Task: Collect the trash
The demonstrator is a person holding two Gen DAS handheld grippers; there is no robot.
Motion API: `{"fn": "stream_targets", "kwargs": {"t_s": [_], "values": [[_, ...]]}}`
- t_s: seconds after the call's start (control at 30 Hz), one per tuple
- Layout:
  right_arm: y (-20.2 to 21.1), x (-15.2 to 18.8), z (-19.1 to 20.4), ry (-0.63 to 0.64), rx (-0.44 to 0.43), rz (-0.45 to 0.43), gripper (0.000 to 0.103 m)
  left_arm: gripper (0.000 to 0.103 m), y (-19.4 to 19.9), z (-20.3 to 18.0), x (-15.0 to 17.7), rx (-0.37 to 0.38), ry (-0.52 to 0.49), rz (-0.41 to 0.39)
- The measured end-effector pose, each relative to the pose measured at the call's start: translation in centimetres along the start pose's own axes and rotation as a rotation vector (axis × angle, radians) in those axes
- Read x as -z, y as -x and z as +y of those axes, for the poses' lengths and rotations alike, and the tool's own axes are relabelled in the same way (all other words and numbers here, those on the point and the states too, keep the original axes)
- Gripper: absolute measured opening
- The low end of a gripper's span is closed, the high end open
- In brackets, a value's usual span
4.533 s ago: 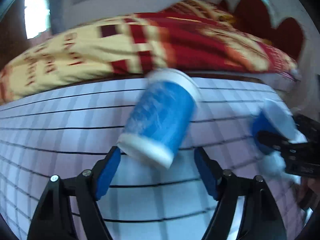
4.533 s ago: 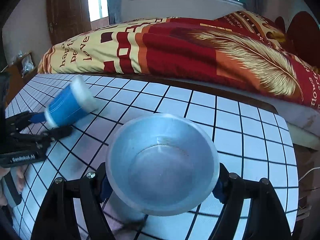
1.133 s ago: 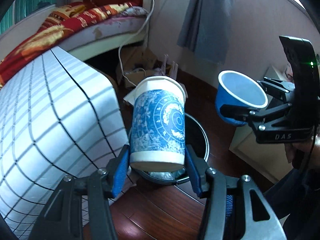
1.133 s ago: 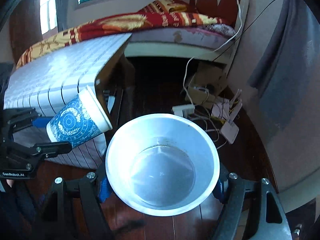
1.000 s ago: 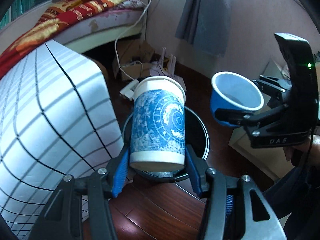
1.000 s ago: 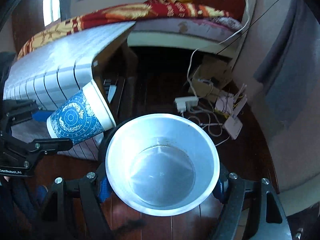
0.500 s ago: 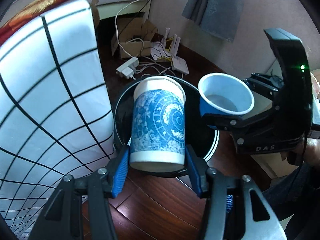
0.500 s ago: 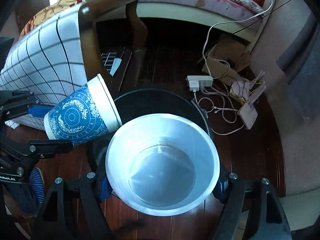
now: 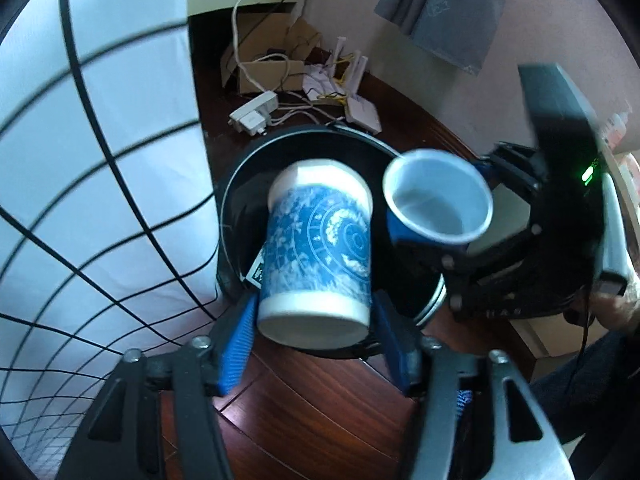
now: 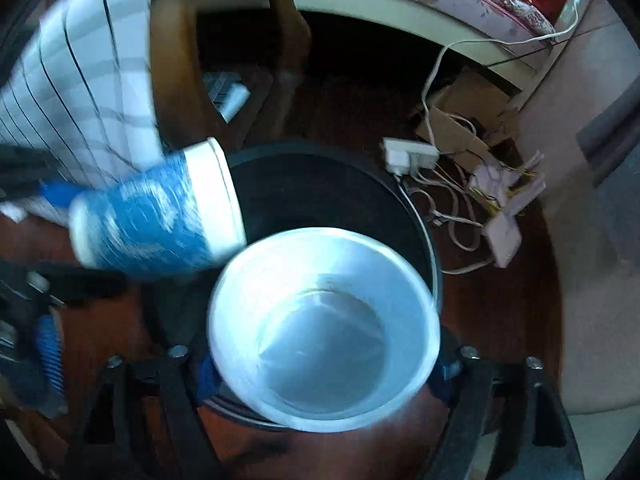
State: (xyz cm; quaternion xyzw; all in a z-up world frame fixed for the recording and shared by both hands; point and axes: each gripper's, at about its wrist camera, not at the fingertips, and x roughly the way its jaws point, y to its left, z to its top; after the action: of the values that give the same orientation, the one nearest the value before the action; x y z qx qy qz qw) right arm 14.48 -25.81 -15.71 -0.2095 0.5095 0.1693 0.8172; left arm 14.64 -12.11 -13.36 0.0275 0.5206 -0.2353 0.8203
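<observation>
Two paper cups hang over the black trash bin (image 9: 280, 148), patterned blue cup (image 9: 318, 252) between the just-parted left tool (image 9: 316, 344), plain blue cup (image 10: 324, 336) between the just-widened right tool (image 10: 324, 376); finish releasing both centred so neither clips the near rim.

Two blue paper cups (image 9: 318, 248) (image 9: 436, 210) tilt over black bin (image 9: 248, 168).

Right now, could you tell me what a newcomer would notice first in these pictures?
Two blue-and-white paper cups hang over a round black bin on the dark wooden floor. The tall patterned cup sits between the left gripper's jaws, which have just been opening; the short plain cup sits mouth-up in the right gripper, likewise opening.
</observation>
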Motion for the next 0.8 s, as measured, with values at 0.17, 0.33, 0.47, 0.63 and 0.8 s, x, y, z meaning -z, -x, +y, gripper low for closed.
{"fn": "stream_targets", "kwargs": {"t_s": [0.17, 0.33, 0.47, 0.63, 0.8], "values": [[-1.6, 2.5, -1.9, -0.074, 0.014, 0.078, 0.103, 0.090, -0.1, 0.6, 1.3, -0.076, 0.032, -0.004], [-0.6, 3.2, -2.8, -0.160, 0.020, 0.052, 0.103, 0.102, 0.4, 0.8, 2.4, -0.150, 0.044, -0.043], [0.2, 3.2, -2.6, -0.214, -0.008, 0.036, 0.103, 0.102, 0.9, 0.8, 2.4, -0.180, 0.052, -0.070], [1.4, 2.3, -1.6, -0.241, -0.030, 0.006, 0.103, 0.102, 1.7, 1.2, 2.4, -0.192, 0.065, -0.094], [3.2, 1.7, -1.1, -0.238, -0.034, -0.025, 0.103, 0.102, 3.0, 1.4, 2.7, -0.205, 0.085, -0.113]]}}
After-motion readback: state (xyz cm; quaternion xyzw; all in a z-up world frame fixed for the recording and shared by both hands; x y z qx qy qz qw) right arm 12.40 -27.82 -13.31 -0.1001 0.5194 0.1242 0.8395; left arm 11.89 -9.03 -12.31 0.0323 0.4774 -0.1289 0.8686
